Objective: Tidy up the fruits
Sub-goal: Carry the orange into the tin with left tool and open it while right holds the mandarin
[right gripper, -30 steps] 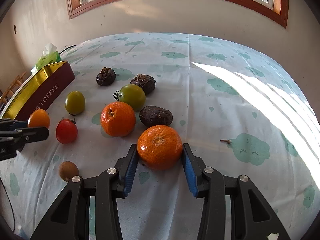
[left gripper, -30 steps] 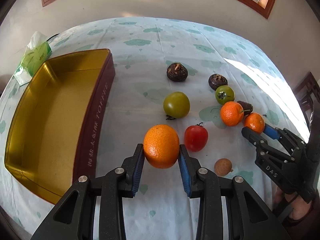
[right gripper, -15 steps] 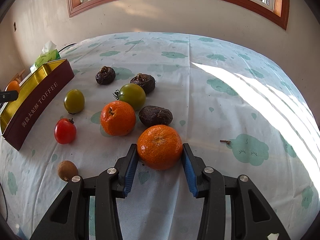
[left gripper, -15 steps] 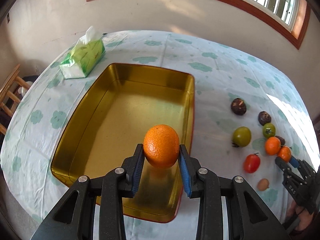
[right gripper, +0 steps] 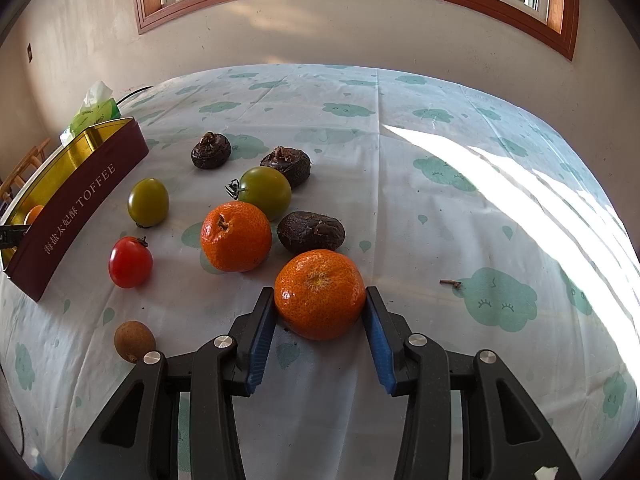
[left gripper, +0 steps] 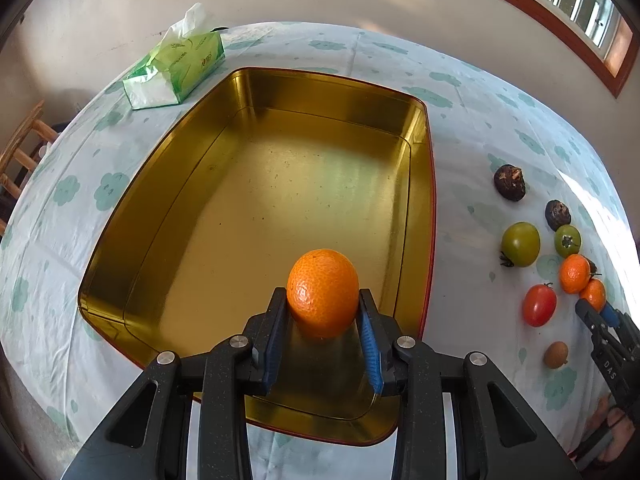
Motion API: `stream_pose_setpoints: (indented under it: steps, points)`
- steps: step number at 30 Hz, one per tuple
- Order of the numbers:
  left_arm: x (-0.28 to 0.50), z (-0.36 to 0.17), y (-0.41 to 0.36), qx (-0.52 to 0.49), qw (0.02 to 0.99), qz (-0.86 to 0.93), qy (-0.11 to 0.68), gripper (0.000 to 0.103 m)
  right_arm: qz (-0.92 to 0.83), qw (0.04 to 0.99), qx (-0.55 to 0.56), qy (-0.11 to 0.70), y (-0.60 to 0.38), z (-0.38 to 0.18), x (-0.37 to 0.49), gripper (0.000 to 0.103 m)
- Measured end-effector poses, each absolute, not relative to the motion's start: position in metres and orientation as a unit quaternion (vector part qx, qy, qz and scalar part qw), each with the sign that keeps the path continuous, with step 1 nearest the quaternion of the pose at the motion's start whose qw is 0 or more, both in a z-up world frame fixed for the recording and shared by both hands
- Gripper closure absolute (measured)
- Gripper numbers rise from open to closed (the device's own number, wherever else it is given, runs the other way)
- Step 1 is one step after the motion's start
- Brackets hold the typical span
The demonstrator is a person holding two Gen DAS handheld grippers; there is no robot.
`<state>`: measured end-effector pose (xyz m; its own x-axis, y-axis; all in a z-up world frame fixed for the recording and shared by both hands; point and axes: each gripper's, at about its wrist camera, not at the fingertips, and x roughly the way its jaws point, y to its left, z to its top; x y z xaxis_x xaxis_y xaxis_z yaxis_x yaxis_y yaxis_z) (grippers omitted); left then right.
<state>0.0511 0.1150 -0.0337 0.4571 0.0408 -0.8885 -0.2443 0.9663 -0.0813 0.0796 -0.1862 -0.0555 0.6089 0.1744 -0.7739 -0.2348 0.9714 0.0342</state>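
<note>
Carried from the loose fruit, the left tool (left gripper: 323, 322) now grips its orange (left gripper: 322, 292) above the gold tin (left gripper: 256, 92), while the right tool (right gripper: 319, 322) clamps a tangerine (right gripper: 319, 294) on the tabletop (right gripper: 440, 208).

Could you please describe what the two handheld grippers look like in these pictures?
The left gripper and the right gripper look alike: matte, speckled black plastic frames with triangular cut-outs, silver round screw heads at the joints, and blue ribbed pads inside each finger. The left wrist view shows white "DAS" lettering on the right gripper's side. No cables or sleeves are visible.
</note>
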Motion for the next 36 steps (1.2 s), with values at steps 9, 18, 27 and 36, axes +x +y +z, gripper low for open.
stream_pose_setpoints:
  steps: [9, 18, 27, 36]
  points:
    - [0.049, -0.038, 0.102, -0.108, 0.841, 0.064, 0.526, 0.068, 0.114, 0.896, -0.035, 0.427, -0.186, -0.055, 0.079, 0.062]
    - [0.051, -0.041, 0.107, -0.104, 0.839, 0.071, 0.530, 0.068, 0.114, 0.896, -0.036, 0.427, -0.186, -0.055, 0.079, 0.062]
    - [0.053, -0.043, 0.109, -0.099, 0.836, 0.078, 0.535, 0.068, 0.113, 0.896, -0.036, 0.427, -0.185, -0.056, 0.079, 0.062]
    - [0.052, -0.042, 0.111, -0.106, 0.835, 0.075, 0.535, 0.066, 0.113, 0.897, -0.036, 0.427, -0.185, -0.056, 0.079, 0.062]
